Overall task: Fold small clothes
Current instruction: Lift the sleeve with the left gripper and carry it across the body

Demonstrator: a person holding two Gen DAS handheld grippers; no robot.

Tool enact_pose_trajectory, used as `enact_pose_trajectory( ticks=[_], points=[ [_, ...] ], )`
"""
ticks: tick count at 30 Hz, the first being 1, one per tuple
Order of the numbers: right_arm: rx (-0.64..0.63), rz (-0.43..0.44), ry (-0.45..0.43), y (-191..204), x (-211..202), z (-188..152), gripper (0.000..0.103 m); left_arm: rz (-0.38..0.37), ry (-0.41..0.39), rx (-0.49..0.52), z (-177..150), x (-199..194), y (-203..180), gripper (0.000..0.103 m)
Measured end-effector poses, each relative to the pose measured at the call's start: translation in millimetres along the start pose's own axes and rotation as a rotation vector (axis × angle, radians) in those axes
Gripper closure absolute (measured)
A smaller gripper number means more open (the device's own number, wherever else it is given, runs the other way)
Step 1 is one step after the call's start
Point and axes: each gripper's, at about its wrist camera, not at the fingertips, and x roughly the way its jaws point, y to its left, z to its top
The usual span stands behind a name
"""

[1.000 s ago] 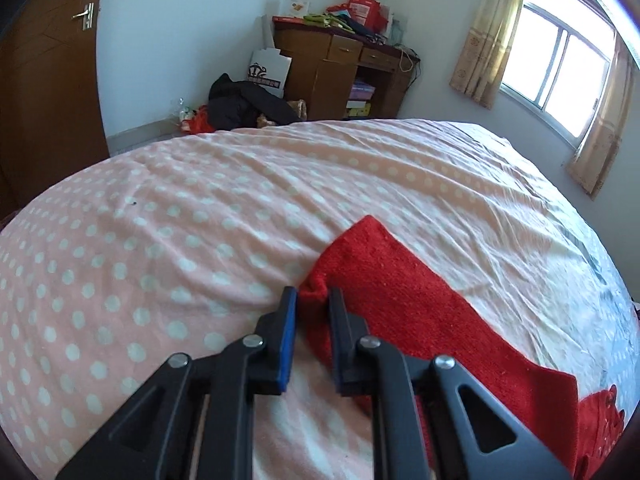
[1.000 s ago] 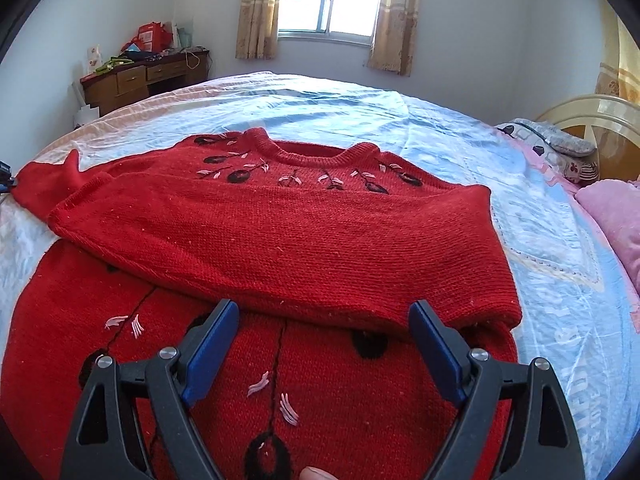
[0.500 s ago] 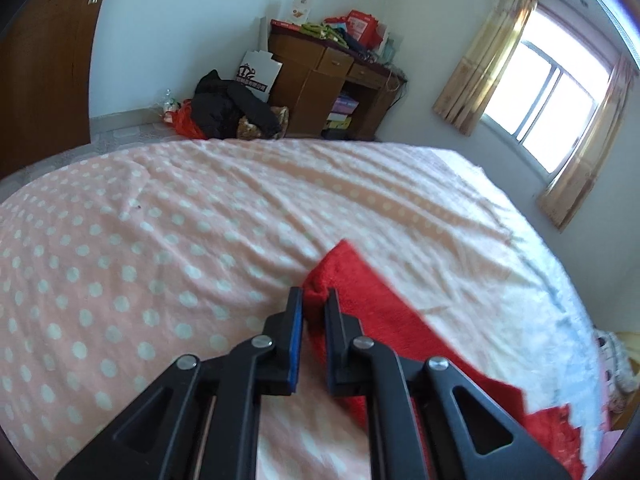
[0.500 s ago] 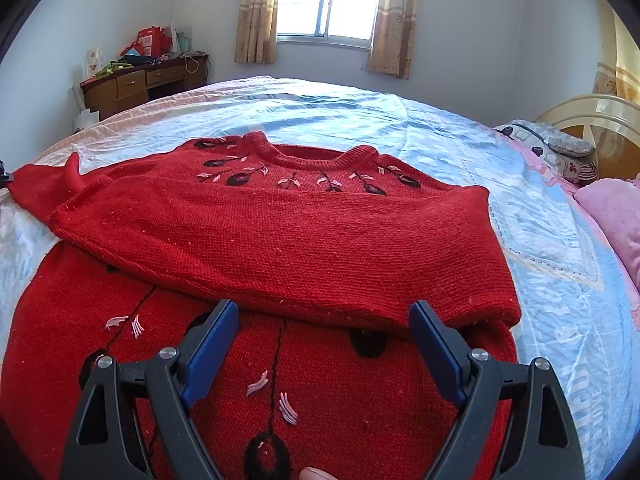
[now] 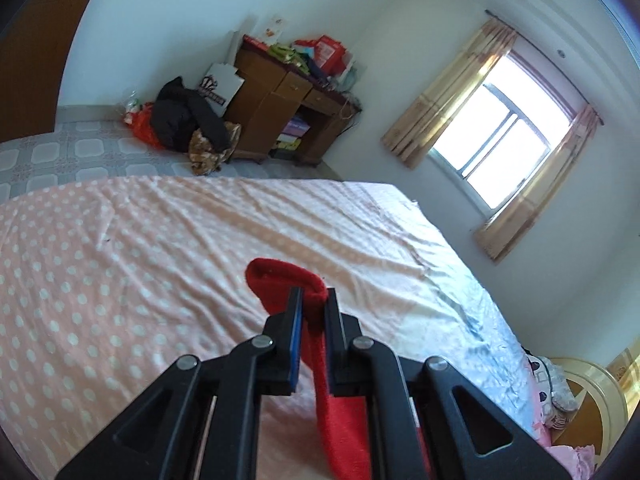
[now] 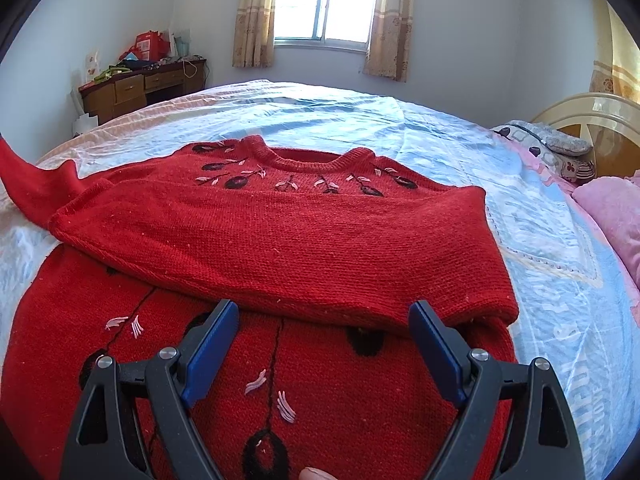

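Sleeve cuff (image 5: 286, 280) sat pinched in the left hand-held gripper (image 5: 311, 300), fingers nearly together with red knit filling the narrow gap between them. The cuff stood clear above the bed (image 5: 160, 240); the rest of the sleeve hung down from the grip, out of the lower frame edge. Likely raised so the sleeve could be carried across the body without dragging on the sheet.

Landmark: red sweater (image 6: 280, 240), spread front-up on the bed, neckline toward the window (image 6: 326, 0). At the sweater's left edge the lifted sleeve (image 6: 28, 184) rose out of the right wrist view. Across the chest lay the other sleeve, already folded over, its cuff end reaching the left side. That placement read as the first half of a sleeves-in fold.

Right hand-held gripper (image 6: 324, 344) hovered over the sweater's lower front, fingers spread wide, nothing between them. Whether the tips touched the knit could not be told. Judged position: standing by near the hem, perhaps to steady the body while the left sleeve comes over.

Desk (image 6: 136, 88) stood well beyond the sweater, far left; pillows (image 6: 608, 208) far right.
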Motion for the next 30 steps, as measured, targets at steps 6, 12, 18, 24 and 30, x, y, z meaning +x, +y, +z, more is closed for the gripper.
enact_pose_trajectory(
  ticks=[6, 12, 18, 24, 30],
  points=[
    [0.02, 0.02, -0.004, -4, 0, 0, 0.016, -0.057, -0.017, -0.002, 2, -13, -21, 0.093],
    [0.045, 0.055, -0.012, -9, 0, -1, 0.016, -0.112, -0.016, 0.005, 4, -26, -44, 0.093],
    [0.118, 0.156, -0.026, -23, -1, -2, 0.013, -0.185, -0.006, 0.039, 2, -29, -86, 0.093],
    [0.16, 0.201, -0.045, -29, -2, -4, 0.012, -0.243, 0.014, 0.071, -8, -30, -127, 0.093],
    [0.188, 0.23, -0.054, -34, -2, -4, 0.012, -0.314, 0.019, 0.089, -17, -35, -168, 0.093]
  ],
)
